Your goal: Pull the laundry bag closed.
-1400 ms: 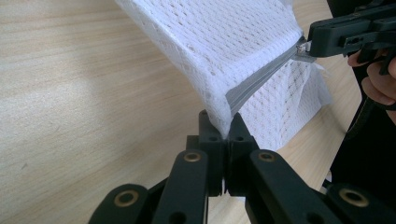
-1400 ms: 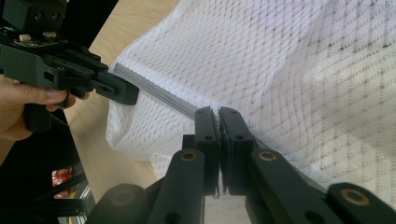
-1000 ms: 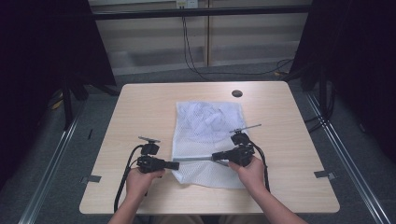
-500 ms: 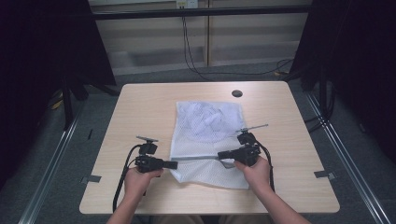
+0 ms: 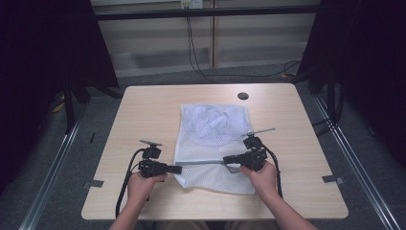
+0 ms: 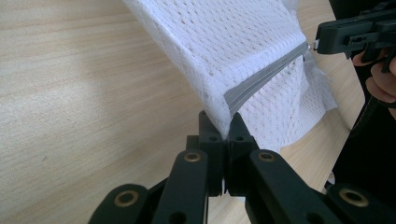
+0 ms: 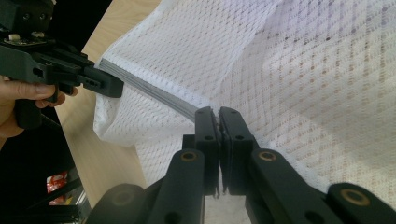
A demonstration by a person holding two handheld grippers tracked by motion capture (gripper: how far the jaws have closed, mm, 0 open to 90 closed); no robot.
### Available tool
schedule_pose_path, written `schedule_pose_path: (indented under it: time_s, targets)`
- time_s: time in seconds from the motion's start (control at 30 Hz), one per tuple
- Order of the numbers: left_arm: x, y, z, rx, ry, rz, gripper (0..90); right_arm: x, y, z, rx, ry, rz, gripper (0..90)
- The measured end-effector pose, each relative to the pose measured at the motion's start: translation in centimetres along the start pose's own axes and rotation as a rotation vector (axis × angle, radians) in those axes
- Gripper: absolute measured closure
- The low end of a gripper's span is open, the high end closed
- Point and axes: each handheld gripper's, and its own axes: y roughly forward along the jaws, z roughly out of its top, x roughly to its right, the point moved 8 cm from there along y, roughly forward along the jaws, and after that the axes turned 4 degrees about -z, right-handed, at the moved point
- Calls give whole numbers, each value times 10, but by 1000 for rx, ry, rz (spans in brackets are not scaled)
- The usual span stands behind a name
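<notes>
A: What's around? Dark curtains on both sides, grey floor, cables hanging down a pale back wall, and a light wooden table (image 5: 143, 110) in the middle.

B: And on it?

A: A white mesh bag (image 5: 213, 124) lying flat, with a grey zipper (image 5: 201, 163) running across its near part. A small dark disc (image 5: 243, 96) sits near the table's far edge, well beyond both tools.

B: Where's the left tool (image 5: 178, 168)?

A: At the zipper's left end. In the left gripper view its jaws are pinched together on the bag's edge right where the zipper (image 6: 261, 79) begins, and the mesh (image 6: 224, 42) rises away ahead of the tips (image 6: 223, 126).

B: The right tool (image 5: 226, 159)?

A: Further along the same zipper, to the left tool's right. In the right gripper view the jaws are closed on the zipper line, the strip (image 7: 154, 93) stretching from its tips (image 7: 218, 114) to the left tool (image 7: 116, 88) ahead and left.

B: Is the strip taut?

A: It runs straight between the two tools, lifted a little off the mesh below.
</notes>
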Motion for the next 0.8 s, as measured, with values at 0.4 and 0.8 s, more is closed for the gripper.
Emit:
schedule_pose_path:
  time_s: [0.4, 0.8]
  targets:
    - [-1, 0, -1, -2, -1, 2, 888, 2, -2, -1, 0, 2, 4, 873]
    - [0, 2, 0, 9, -15, 2, 888, 7, -5, -4, 5, 8, -1, 872]
